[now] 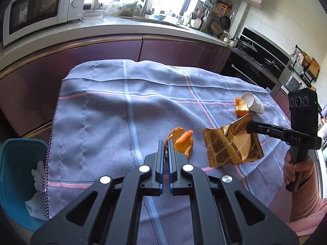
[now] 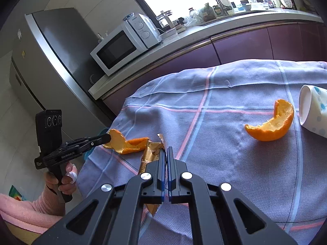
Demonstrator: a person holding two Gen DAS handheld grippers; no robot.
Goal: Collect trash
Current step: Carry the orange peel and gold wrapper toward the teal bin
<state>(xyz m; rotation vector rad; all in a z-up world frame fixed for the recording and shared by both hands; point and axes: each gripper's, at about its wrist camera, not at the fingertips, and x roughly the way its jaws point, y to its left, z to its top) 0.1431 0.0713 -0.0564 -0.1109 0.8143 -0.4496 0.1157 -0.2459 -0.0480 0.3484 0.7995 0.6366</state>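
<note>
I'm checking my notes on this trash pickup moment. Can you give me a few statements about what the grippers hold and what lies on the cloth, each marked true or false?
1. The right gripper is shut on the gold wrapper. True.
2. The left gripper is shut on the edge of an orange peel. True.
3. The paper cup stands upright. False: it lies on its side on the cloth.
4. A second orange peel lies beside the cup. True.
5. The blue bin is empty. False: crumpled white tissue and foam netting already lie in it.
6. The microwave sits on the cloth. False: it stands on the counter behind.
</note>
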